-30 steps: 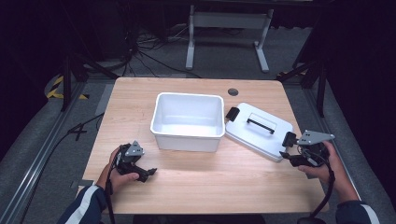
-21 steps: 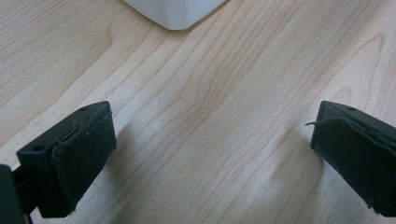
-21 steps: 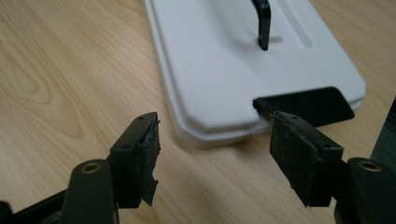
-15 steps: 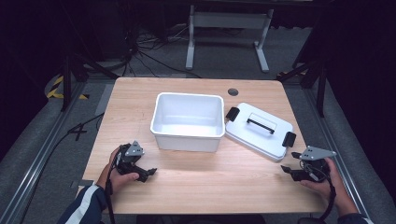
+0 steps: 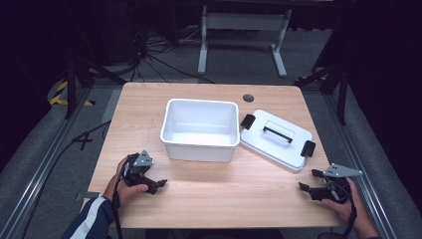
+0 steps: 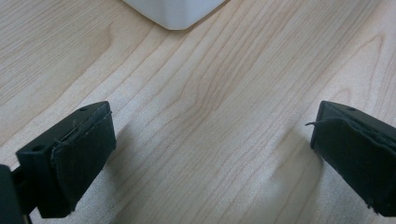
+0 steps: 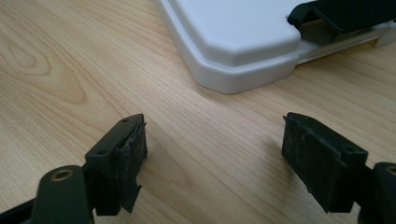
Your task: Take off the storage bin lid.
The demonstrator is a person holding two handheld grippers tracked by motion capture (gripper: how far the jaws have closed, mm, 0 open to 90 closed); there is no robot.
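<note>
A white plastic bin (image 5: 200,128) stands open and empty at the table's middle. Its white lid (image 5: 276,139), with a black handle and black end clips, lies flat just right of it; a lid corner (image 7: 243,46) shows in the right gripper view. My left gripper (image 5: 158,183) rests open on the wood near the front left, below the bin's left corner (image 6: 175,11), nothing between its jaws. My right gripper (image 5: 309,182) sits open low at the front right, a short way below the lid's near end, holding nothing.
The wooden table (image 5: 224,194) has bare room along its front between the two grippers. A dark round grommet hole (image 5: 248,98) sits near the back edge. Dark floor, cables and a metal stand (image 5: 243,30) lie beyond the table.
My right gripper has drawn back from the lid's right end toward the front right corner of the table. The left gripper, bin and lid have stayed put.
</note>
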